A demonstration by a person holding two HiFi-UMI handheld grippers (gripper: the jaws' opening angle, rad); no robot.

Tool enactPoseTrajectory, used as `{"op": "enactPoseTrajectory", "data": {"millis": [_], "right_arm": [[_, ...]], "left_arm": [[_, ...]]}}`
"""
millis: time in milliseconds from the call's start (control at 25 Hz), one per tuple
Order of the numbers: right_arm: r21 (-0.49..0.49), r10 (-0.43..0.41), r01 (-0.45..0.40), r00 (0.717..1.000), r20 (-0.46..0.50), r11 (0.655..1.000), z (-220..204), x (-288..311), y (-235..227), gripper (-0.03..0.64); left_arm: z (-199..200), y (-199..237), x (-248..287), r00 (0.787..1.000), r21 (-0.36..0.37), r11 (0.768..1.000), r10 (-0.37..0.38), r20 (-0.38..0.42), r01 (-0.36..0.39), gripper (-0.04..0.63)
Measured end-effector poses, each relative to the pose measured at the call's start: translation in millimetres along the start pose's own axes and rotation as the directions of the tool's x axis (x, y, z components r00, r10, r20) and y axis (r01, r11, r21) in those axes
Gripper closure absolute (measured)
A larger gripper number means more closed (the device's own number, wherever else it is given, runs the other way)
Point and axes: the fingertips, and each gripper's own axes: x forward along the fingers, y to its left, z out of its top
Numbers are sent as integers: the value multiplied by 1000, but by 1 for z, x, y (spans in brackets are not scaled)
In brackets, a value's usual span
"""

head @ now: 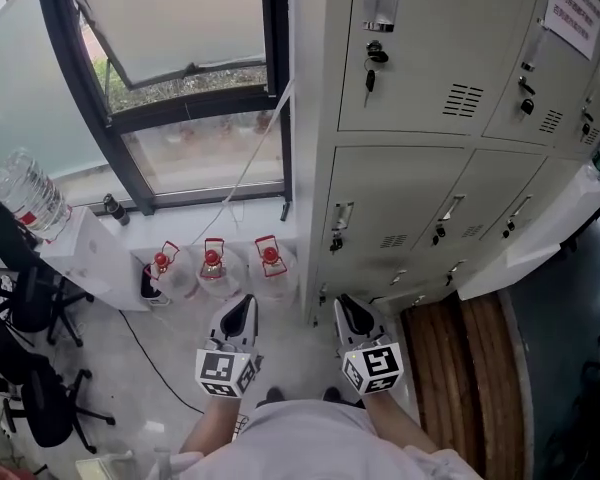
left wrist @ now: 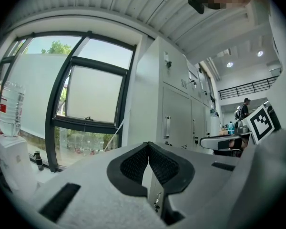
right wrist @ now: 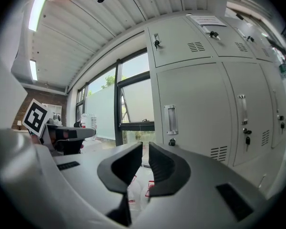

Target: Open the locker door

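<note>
Approach is the step in hand, as I judge it: both tools hang in front of the locker bank (head: 430, 98), short of it and touching none of its doors. The left hand-held gripper (head: 238, 313) points level toward the corner of the locker bank that lies nearest the window (head: 180, 88). Its jaws are pressed together at the tips with nothing between them. The right hand-held gripper (head: 352, 314) points level at the locker bank's end column. Its jaws are drawn together to a thin slit and are empty as well.

Which door is meant I cannot tell for sure. The right gripper view faces the middle-row door (right wrist: 200, 113) of that end column, so it is the likely one. It is closed flush with the locker bank. Its recessed handle (right wrist: 170, 119) sits at the edge nearer the window, with a key (right wrist: 171, 142) in the lock just below.

Nothing of the opening is done yet. Next, the right hand-held gripper would have to part its jaws, go forward to the handle and close on it, or hook a jaw behind it. It would then pull outward along the door's swing, away from the locker bank. Whether the lock is turned cannot be read; the key may need a twist first. Three red-capped jugs (head: 213, 265) stand on the floor on the locker bank's window side, just beyond the left hand-held gripper.
</note>
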Motion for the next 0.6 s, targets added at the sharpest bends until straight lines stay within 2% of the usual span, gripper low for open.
{"op": "enactPoseTrajectory", "data": {"millis": [80, 120, 160, 200, 360, 600], "right_arm": [[-1, 5, -5, 1000, -6, 1000, 1, 6, -4, 598], [-1, 12, -12, 1000, -8, 1000, 2, 10, -5, 551], [-1, 21, -21, 1000, -10, 1000, 3, 14, -6, 452], [-2, 31, -31, 999, -10, 1000, 5, 19, -6, 417], [-13, 47, -47, 999, 3, 999, 14, 37, -12, 393], [-47, 55, -54, 998, 28, 997, 32, 70, -25, 391]], "left_arm": [[0, 0, 0, 1000, 1, 1000, 6, -2, -6, 586], [0, 1, 0, 1000, 1, 1000, 9, -3, -9, 586], [0, 2, 0, 1000, 1, 1000, 12, -4, -12, 586], [0, 3, 0, 1000, 2, 1000, 15, -6, -15, 586], [-2, 4, 1, 1000, 7, 1000, 20, -15, -20, 586], [-4, 10, 0, 999, 6, 999, 33, -20, -33, 586]]}}
